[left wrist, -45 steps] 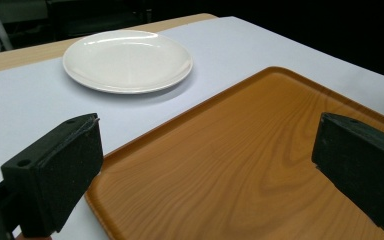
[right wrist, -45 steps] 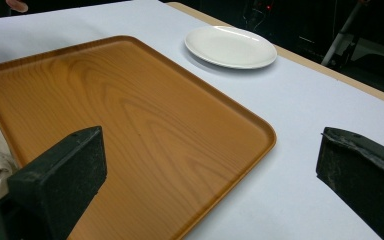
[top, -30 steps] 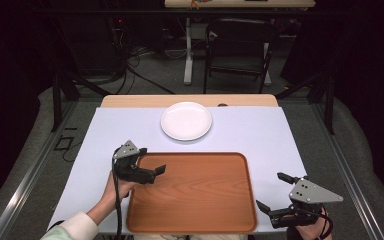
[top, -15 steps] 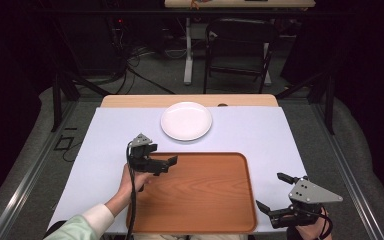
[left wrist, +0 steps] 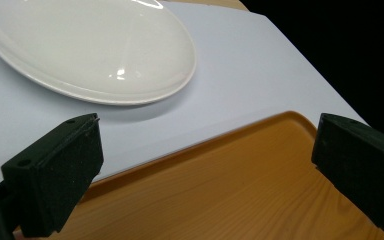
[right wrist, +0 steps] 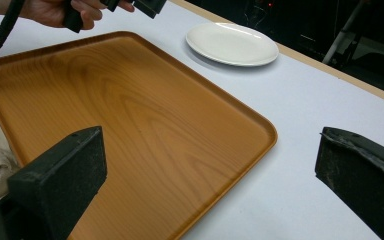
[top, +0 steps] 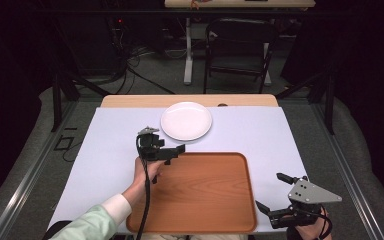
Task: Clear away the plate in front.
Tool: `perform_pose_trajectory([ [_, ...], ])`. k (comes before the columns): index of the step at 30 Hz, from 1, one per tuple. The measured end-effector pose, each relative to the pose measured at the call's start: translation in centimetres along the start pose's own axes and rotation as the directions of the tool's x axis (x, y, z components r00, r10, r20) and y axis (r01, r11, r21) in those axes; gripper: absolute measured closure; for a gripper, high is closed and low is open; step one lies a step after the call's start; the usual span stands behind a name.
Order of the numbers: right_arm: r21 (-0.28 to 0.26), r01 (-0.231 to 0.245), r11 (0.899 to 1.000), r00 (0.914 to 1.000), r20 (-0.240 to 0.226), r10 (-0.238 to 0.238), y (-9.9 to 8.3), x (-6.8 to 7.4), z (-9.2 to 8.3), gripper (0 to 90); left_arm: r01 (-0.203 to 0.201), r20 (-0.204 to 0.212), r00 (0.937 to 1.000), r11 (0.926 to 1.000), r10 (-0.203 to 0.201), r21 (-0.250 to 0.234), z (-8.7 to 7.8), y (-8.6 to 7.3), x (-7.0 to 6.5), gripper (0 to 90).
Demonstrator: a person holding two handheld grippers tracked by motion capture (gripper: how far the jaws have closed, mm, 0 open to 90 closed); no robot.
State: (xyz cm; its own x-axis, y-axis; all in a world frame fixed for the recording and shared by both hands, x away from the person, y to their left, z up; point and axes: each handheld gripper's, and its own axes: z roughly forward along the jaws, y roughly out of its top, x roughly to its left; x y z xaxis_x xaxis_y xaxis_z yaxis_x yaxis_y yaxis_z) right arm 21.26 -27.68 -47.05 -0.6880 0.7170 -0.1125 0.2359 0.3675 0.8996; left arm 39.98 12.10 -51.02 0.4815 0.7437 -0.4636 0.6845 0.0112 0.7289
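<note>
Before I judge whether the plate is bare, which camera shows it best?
The high view: the white plate shows whole from above, bare, on the white table cover beyond the wooden tray. The left gripper view shows it close and glossy but cut off at the frame's edge. The right gripper view shows it whole but small and slanted.

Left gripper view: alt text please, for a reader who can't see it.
Open left gripper jaws frame the far edge of a wooden tray, empty between them. Beyond lies a white plate, empty, on the pale table cover, apart from the tray.
</note>
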Motion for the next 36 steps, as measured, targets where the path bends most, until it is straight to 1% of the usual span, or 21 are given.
perform_pose_trajectory([
  [2, -0.001, -0.003, 1.0, 1.0, 0.0, 0.003, 0.0, 0.0, 0.0, 0.0, 0.056, 0.01, 0.9984, 0.9984, -0.056, 0.006, 0.6, 0.2, 0.2, 0.0],
  [3, -0.001, -0.003, 1.0, 1.0, 0.0, 0.003, 0.0, 0.0, 0.0, 0.0, 0.056, 0.01, 0.9984, 0.9984, -0.056, 0.006, 0.6, 0.2, 0.2, 0.0],
  [6, 0.001, -0.001, 1.0, 1.0, -0.001, 0.001, 0.0, 0.0, 0.0, 0.0, 0.106, 0.014, 0.9942, 0.9943, -0.106, 0.014, 1.4, 0.6, 0.4, 0.0],
  [7, 0.001, -0.001, 1.0, 1.0, -0.001, 0.001, 0.0, 0.0, 0.0, 0.0, 0.136, 0.02, 0.9905, 0.9904, -0.136, 0.024, 1.8, 0.8, 0.5, 0.0],
  [10, 0.002, -0.001, 1.0, 1.0, -0.001, 0.001, 0.0, 0.0, 0.0, 0.0, 0.162, 0.02, 0.9864, 0.9864, -0.163, 0.026, 2.3, 1.1, 0.5, 0.0],
  [12, 0.002, 0.0, 1.0, 1.0, -0.001, 0.0, 0.0, 0.0, 0.0, 0.0, 0.207, 0.026, 0.9778, 0.978, -0.208, 0.027, 2.8, 1.3, 0.7, 0.1],
  [14, 0.002, 0.0, 1.0, 1.0, -0.003, 0.0, 0.0, 0.0, 0.0, 0.0, 0.263, 0.032, 0.964, 0.9643, -0.264, 0.03, 3.4, 1.4, 0.9, 0.3],
  [15, 0.002, 0.0, 1.0, 1.0, -0.003, 0.0, 0.0, 0.0, 0.0, 0.0, 0.269, 0.023, 0.9626, 0.9626, -0.27, 0.034, 3.5, 1.5, 1.1, 0.3],
  [16, 0.003, 0.002, 1.0, 1.0, -0.003, -0.002, 0.0, 0.0, 0.0, 0.0, 0.312, 0.025, 0.9494, 0.9494, -0.313, 0.036, 4.0, 1.6, 1.4, 0.3],
  [17, 0.005, 0.003, 1.0, 1.0, -0.003, -0.003, 0.0, 0.0, 0.1, 0.0, 0.326, 0.021, 0.9448, 0.9445, -0.327, 0.041, 4.3, 1.6, 1.6, 0.3],
  [18, 0.006, 0.003, 1.0, 1.0, -0.006, -0.003, 0.0, 0.0, 0.1, 0.0, 0.326, 0.021, 0.9448, 0.9445, -0.327, 0.041, 4.3, 1.6, 1.6, 0.3],
  [22, 0.009, 0.005, 1.0, 0.9999, -0.009, -0.005, 0.0, 0.0, 0.1, 0.0, 0.377, -0.005, 0.9261, 0.9251, -0.377, 0.043, 5.3, 1.9, 2.3, 0.3],
  [23, 0.009, 0.005, 1.0, 0.9999, -0.009, -0.005, 0.0, 0.0, 0.1, 0.0, 0.377, -0.005, 0.9261, 0.9251, -0.377, 0.043, 5.3, 1.9, 2.3, 0.3],
  [25, 0.008, 0.005, 1.0, 0.9999, -0.01, -0.005, 0.0, 0.0, 0.1, 0.0, 0.402, -0.016, 0.9158, 0.915, -0.401, 0.039, 5.6, 2.0, 2.6, 0.3],
  [26, 0.008, 0.005, 1.0, 0.9999, -0.011, -0.004, 0.0, 0.0, 0.1, 0.0, 0.422, -0.021, 0.9065, 0.9056, -0.422, 0.04, 5.9, 2.1, 2.8, 0.4],
  [27, 0.008, 0.005, 1.0, 0.9999, -0.011, -0.004, 0.0, 0.0, 0.1, 0.0, 0.422, -0.021, 0.9065, 0.9056, -0.422, 0.04, 5.9, 2.1, 2.8, 0.5],
  [29, 0.008, 0.005, 1.0, 0.9999, -0.011, -0.005, 0.0, 0.0, 0.1, 0.0, 0.453, -0.021, 0.8913, 0.8906, -0.453, 0.037, 6.3, 2.1, 3.1, 1.6],
  [30, 0.008, 0.005, 1.0, 0.9999, -0.011, -0.005, 0.0, 0.0, 0.1, 0.0, 0.484, -0.012, 0.8752, 0.8743, -0.484, 0.042, 6.6, 2.0, 3.2, 2.9],
  [34, 0.01, 0.006, 1.0, 0.9999, -0.014, -0.006, 0.0, 0.0, 0.1, 0.0, 0.488, -0.031, 0.8725, 0.8721, -0.488, 0.03, 6.8, 2.2, 3.2, 5.2],
  [35, 0.01, 0.006, 1.0, 0.9999, -0.015, -0.006, 0.0, 0.1, 0.1, 0.0, 0.505, -0.034, 0.8632, 0.8629, -0.504, 0.026, 6.9, 2.2, 3.5, 5.6],
  [36, 0.01, 0.006, 1.0, 0.9999, -0.015, -0.005, 0.0, 0.1, 0.1, 0.0, 0.511, -0.039, 0.8595, 0.8597, -0.51, 0.018, 6.9, 2.2, 3.6, 5.8],
])
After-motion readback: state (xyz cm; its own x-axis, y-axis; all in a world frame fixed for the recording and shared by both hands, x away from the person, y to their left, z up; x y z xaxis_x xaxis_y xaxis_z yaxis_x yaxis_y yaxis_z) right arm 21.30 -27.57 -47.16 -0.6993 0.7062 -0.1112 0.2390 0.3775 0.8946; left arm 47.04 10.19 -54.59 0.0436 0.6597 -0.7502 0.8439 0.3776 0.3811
